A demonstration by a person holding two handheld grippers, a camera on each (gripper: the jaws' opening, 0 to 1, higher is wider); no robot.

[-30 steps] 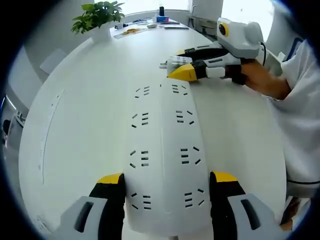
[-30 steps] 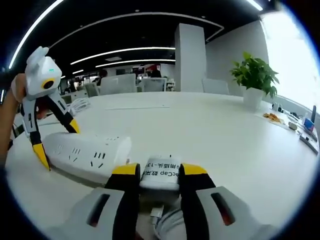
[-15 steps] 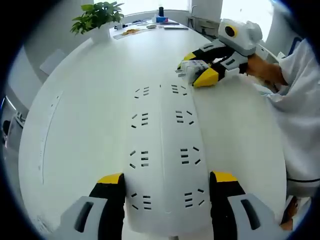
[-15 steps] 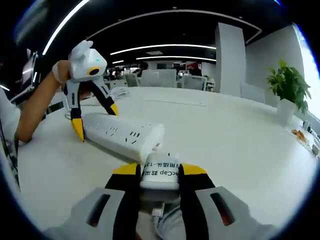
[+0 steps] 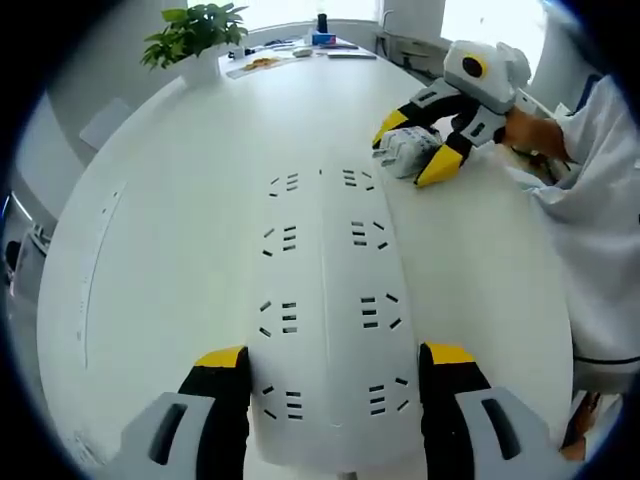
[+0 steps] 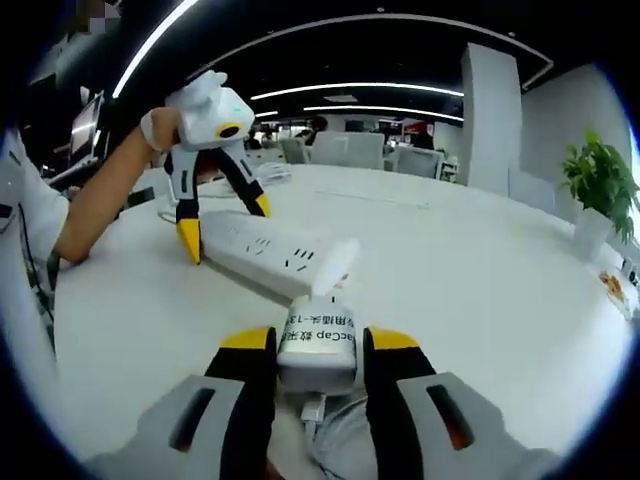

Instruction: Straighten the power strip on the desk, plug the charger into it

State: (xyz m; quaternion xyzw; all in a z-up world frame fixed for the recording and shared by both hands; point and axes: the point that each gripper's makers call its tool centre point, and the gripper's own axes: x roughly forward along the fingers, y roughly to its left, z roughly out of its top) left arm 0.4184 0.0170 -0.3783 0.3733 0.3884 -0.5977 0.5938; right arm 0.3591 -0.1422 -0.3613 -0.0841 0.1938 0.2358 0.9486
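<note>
A long white power strip (image 5: pixel 325 300) lies on the white desk (image 5: pixel 170 200), running away from me. My left gripper (image 5: pixel 335 365) is shut on its near end, one jaw against each side. Beyond its far end, at the upper right, my right gripper (image 5: pixel 410 150) is shut on a white charger (image 5: pixel 403 152). In the right gripper view the charger (image 6: pixel 318 340) sits between my right gripper's (image 6: pixel 318 342) jaws, just short of the power strip's (image 6: pixel 270 255) end and in line with it. My left gripper (image 6: pixel 225 228) straddles the strip's other end.
A potted plant (image 5: pixel 195 35) and small items (image 5: pixel 290 50) stand at the desk's far edge. A person's white sleeve (image 5: pixel 600 200) fills the right side. A forearm (image 6: pixel 100 210) reaches in from the left. A white cable (image 6: pixel 335 440) trails under the charger.
My right gripper has carried the charger round until it faces the strip's free end, and it is closer to it. The left gripper and the strip have not moved.
</note>
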